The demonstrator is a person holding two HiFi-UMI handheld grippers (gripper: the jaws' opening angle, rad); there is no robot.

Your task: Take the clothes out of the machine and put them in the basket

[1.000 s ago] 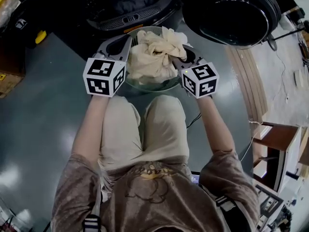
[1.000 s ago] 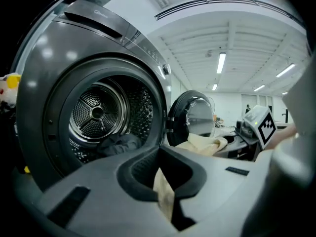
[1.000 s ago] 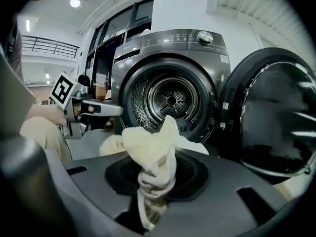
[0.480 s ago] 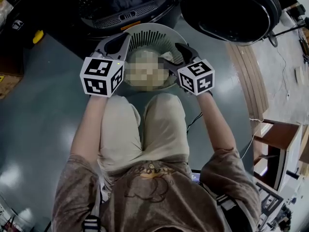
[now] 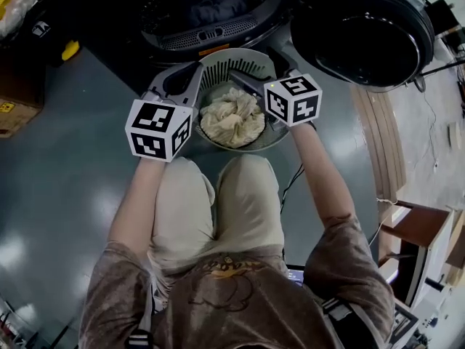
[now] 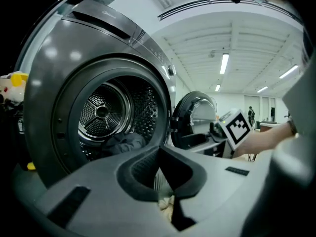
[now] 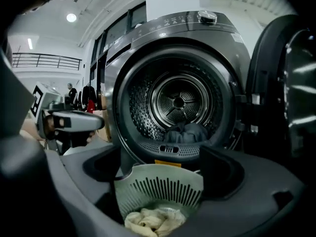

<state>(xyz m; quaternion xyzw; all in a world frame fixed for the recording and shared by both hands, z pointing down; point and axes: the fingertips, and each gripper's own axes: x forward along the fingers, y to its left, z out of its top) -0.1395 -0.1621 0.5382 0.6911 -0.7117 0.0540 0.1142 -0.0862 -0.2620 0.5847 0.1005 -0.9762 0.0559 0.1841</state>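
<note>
One cream cloth [image 5: 232, 118], crumpled, in slotted basket [image 5: 220, 62]; R tool [image 7: 163, 169] jaws just spread wide, empty; L tool [image 6: 159, 152] pinched together.

Soft cream cloth [image 5: 232, 118], matt slotted plastic basket [image 5: 234, 62], shiny perforated metal drum [image 7: 180, 101].

The basket [image 5: 227, 61] sits on the floor [image 5: 73, 166] just ahead of your knees [image 5: 218, 187], with the machine [image 5: 207, 33] right behind it. The cloth [image 5: 232, 118] lies in the basket's bottom. More clothes [image 5: 218, 6] lie inside the drum. The door [image 5: 363, 20] stands swung out to the right. Your left gripper [image 5: 197, 70] is at the basket's left rim and your right gripper [image 5: 256, 67] is over its right side.
</note>
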